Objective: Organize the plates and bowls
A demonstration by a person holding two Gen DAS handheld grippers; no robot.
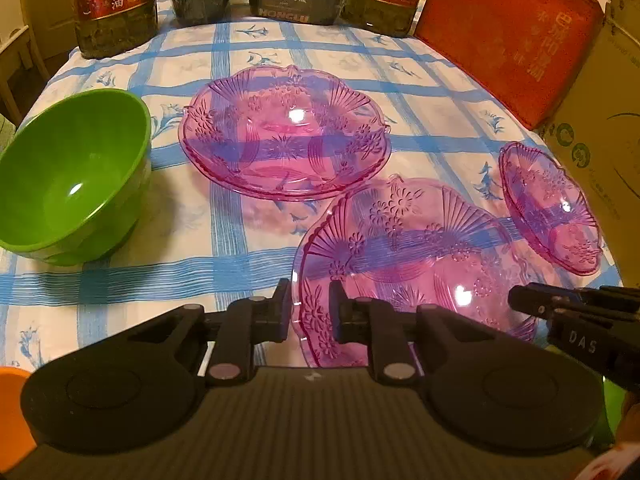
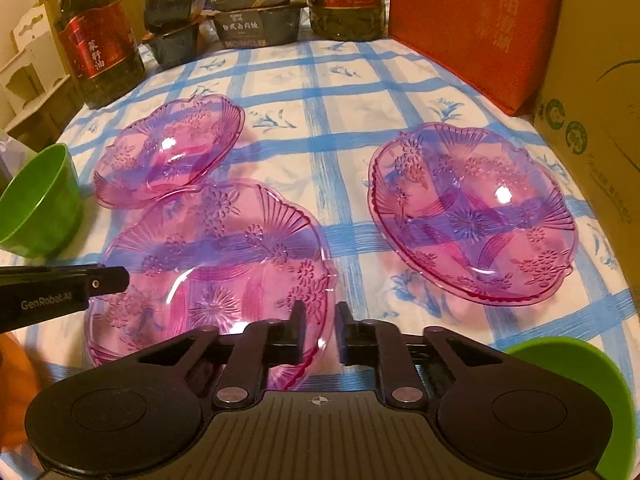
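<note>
Three pink clear plastic plates lie on the blue-checked tablecloth. My left gripper (image 1: 310,306) straddles the near-left rim of the nearest plate (image 1: 412,256), one finger inside and one outside, jaws narrow. My right gripper (image 2: 320,328) straddles the same plate's (image 2: 216,264) right rim the same way. A second plate (image 1: 286,136) lies behind it, also in the right wrist view (image 2: 172,148). The third plate (image 2: 472,212) lies to the right, also in the left wrist view (image 1: 550,204). A green bowl (image 1: 76,172) stands at the left, also in the right wrist view (image 2: 38,204).
Oil bottles (image 1: 114,4), dark food boxes (image 1: 292,0), a red bag (image 1: 508,36) and a cardboard box (image 2: 596,92) line the back and right. Another green dish (image 2: 580,384) sits at the near right, an orange object (image 1: 12,408) at the near left.
</note>
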